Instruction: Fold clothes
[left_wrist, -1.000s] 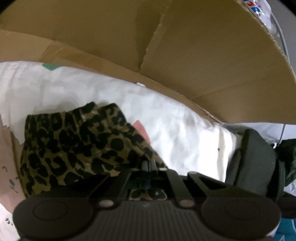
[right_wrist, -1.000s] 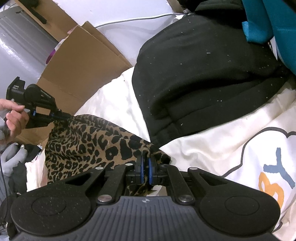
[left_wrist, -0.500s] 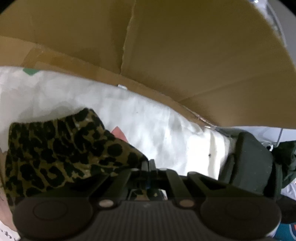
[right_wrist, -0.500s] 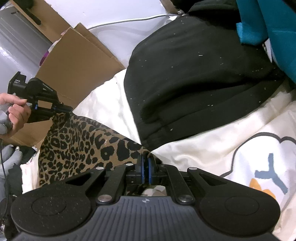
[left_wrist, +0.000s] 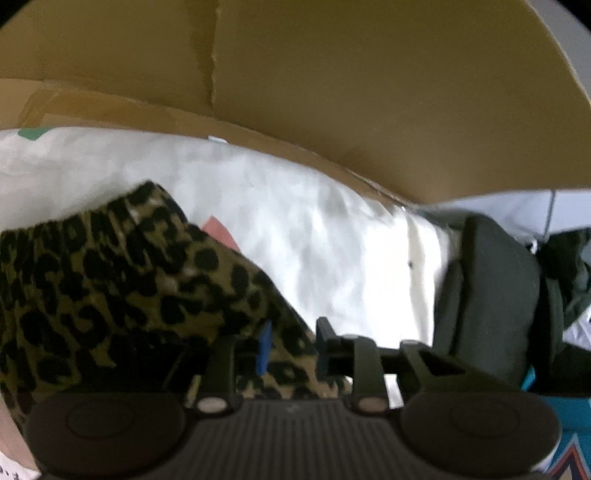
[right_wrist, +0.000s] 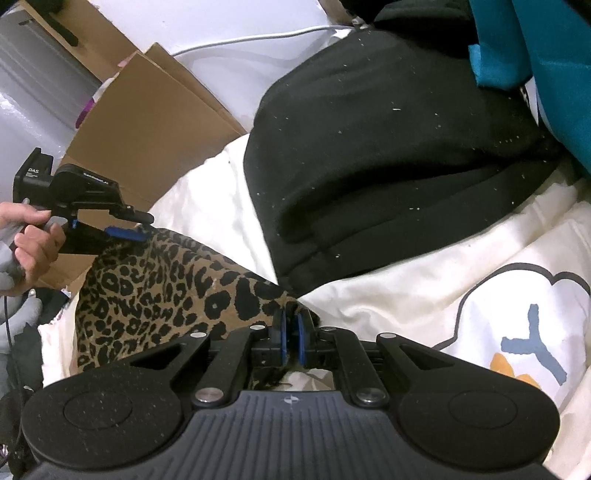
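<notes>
Leopard garment (right_wrist: 159, 291): right fingers (right_wrist: 282, 332) pinching, left fingers (left_wrist: 264, 345) seemingly releasing.

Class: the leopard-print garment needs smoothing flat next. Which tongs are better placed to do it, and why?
Left. The left tongs have just been opening, fabric loose between them, so they are free. The right tongs are shut on the leopard-print garment, anchoring its corner.
</notes>
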